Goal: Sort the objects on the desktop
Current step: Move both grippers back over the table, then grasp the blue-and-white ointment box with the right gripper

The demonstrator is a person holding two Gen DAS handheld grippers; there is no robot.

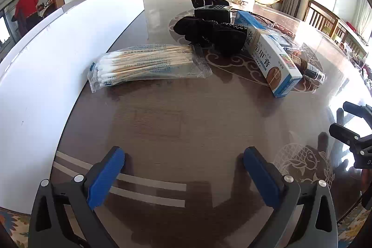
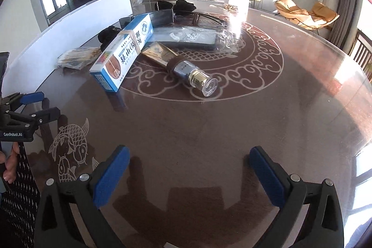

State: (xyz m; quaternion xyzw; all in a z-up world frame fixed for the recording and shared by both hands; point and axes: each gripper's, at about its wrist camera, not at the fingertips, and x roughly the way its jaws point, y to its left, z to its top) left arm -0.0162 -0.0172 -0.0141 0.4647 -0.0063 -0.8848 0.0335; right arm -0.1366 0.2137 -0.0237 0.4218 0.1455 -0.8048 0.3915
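Left tongs (image 1: 183, 166): spread wide, grasping nothing, low over bare desk (image 1: 176, 122) near its front edge.
Right tongs (image 2: 189, 165): likewise released and empty, over the bare front part of the desk.
Swab packet (image 1: 148, 64): straight ahead of the left tongs and a little toward the white board (image 1: 69, 43) along the desk's left edge; its long axis runs crosswise to the tongs, cotton tips toward the board.
Blue-and-white box (image 2: 123, 57): ahead and left of the right tongs, one end pointing toward the front edge, a band round its middle.
Pump bottle (image 2: 190, 72): lies on its side just beside the box, clear cap toward the right tongs, long axis slanting away to the desk's centre.
Black gloves (image 1: 209, 31): behind the packet, touching the box's far end.
Nearer arm: judged, left for the swabs, right for the bottle and box.
Open room: broad bare wood between both tongs and the pile; the right side of the desk is free, while the board hems in the left.
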